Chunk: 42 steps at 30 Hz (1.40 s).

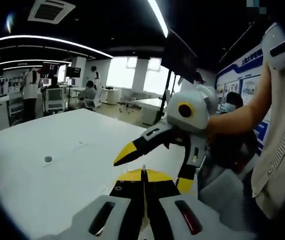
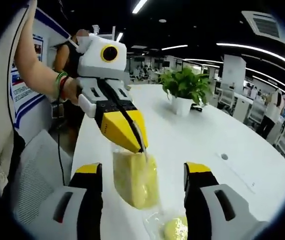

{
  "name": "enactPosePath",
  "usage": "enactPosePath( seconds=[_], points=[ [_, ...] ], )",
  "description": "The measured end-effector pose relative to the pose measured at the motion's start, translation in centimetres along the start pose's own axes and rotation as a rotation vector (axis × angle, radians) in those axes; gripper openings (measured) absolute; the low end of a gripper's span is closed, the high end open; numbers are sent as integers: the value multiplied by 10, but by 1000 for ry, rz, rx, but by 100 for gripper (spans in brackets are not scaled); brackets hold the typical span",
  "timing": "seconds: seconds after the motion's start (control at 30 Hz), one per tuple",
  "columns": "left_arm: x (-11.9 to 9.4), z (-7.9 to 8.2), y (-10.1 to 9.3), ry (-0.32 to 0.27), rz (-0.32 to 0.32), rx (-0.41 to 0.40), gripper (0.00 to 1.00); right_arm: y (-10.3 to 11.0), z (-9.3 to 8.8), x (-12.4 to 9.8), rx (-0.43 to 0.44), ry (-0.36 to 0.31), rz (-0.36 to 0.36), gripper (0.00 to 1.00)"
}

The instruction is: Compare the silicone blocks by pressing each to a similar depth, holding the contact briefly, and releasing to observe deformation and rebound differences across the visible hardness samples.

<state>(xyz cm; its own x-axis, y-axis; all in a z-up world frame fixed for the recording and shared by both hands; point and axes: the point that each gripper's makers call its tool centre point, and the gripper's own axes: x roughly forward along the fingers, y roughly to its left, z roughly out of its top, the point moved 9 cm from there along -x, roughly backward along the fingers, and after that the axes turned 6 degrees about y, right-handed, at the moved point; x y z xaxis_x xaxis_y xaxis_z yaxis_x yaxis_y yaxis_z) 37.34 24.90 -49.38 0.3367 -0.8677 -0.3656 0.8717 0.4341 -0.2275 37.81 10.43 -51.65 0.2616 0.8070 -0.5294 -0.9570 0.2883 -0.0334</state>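
Right gripper view, left gripper fingers together, tips on yellow block, right gripper fingers wide apart.

I see a pale yellow silicone block in clear wrap on the white table; a smaller rounded yellow block lies just beside it.

The table lies open to the right and far side — 1 plant stands far off. Near, 2 blocks fill the gap between the right gripper's spread jaws, the left gripper closed, pressing from above.
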Motion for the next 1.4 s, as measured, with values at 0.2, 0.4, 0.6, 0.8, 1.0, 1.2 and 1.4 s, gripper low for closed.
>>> enactPosePath(
  seconds=[0.2, 0.4, 0.6, 0.8, 1.0, 1.2, 1.4],
  points=[
    [0, -4, 7, -6, 32, -47, 0, 4, -2, -8, 40, -5, -23, 67],
    [1, -11, 14, -20, 51, -102, 0, 7, -9, -19, 110, -31, -72, 68],
    [4, -21, 23, -39, 76, -179, 0, 11, -24, -30, 190, -48, -122, 67],
    [6, -30, 31, -62, 96, -252, 0, 17, -39, -44, 278, -61, -181, 65],
    [10, -41, 38, -72, 111, -306, 0, 23, -55, -60, 344, -63, -241, 65],
    [18, -55, 42, -65, 122, -327, 0, 34, -73, -71, 408, -47, -281, 64],
    [24, -61, 47, -85, 106, -392, 0, 47, -84, -77, 420, -17, -291, 61]
  ],
)
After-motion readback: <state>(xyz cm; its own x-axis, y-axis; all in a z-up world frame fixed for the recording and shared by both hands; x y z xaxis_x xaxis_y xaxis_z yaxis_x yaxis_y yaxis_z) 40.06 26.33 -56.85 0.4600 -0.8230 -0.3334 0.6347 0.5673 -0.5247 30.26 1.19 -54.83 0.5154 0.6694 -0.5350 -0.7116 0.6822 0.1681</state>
